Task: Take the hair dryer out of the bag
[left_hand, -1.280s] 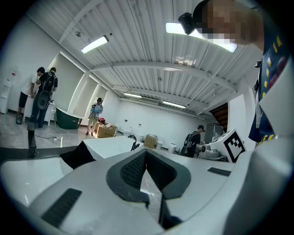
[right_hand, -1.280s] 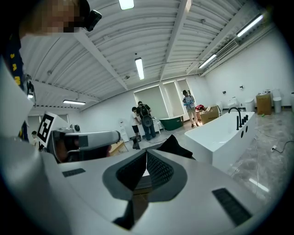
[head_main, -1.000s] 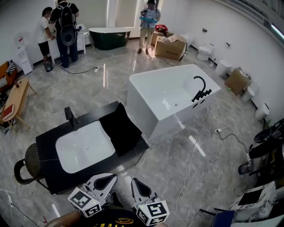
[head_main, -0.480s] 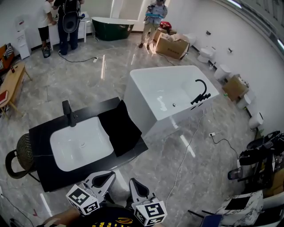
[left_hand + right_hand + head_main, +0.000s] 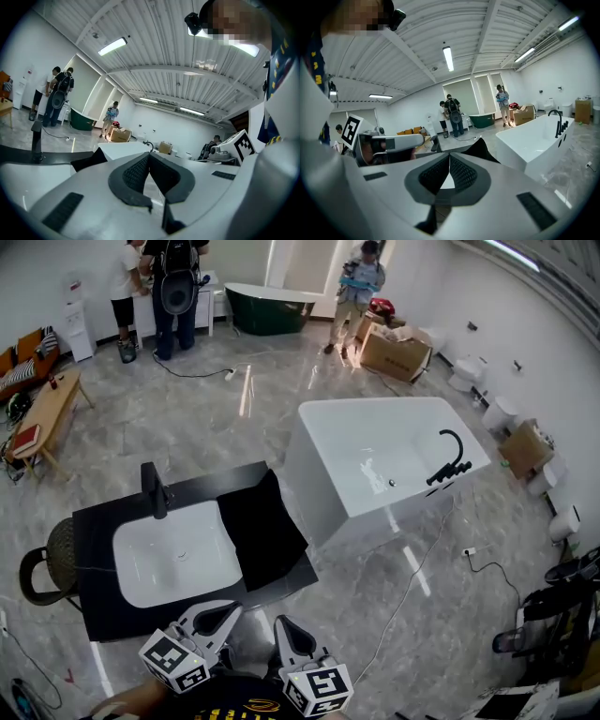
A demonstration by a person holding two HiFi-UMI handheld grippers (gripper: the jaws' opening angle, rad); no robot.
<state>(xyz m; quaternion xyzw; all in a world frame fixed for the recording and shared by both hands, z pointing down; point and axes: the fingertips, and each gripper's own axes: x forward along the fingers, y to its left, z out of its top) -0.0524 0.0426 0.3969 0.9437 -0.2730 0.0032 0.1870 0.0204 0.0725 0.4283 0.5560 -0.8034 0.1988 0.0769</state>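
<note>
The left tongs point(image 5: 149, 158) are pressed together with nothing between them, held low at the near edge of the scene and pointing roughly level across the room. Ahead of them and a little to their left stands the black worktop point(image 5: 94, 540), with a white basin point(image 5: 173, 554) sunk into it and a black tap point(image 5: 155, 488) at its far side. Straight ahead of the gap between the two tongs, on the right end of that worktop just beside the basin, lies the bag point(image 5: 262, 531): a flat, dark, soft-looking shape with one corner draped toward the far edge. The hair dryer is not visible in any view; I judge it to be inside the bag, which is well out of reach of both tongs. The right tongs point(image 5: 450, 160) are likewise closed on nothing, tipped slightly downward, with the bag ahead and a touch to their left. Farther ahead and to their right stands a white bathtub point(image 5: 375, 456). The bag will likely be limp and will slide or bunch, so one pair of tongs should pin or lift its mouth edge. The dryer should be rigid, smooth plastic and moderately weighty; the handle looks the surest place to pinch, since the rounded barrel could slip and a cord may drag.
</note>
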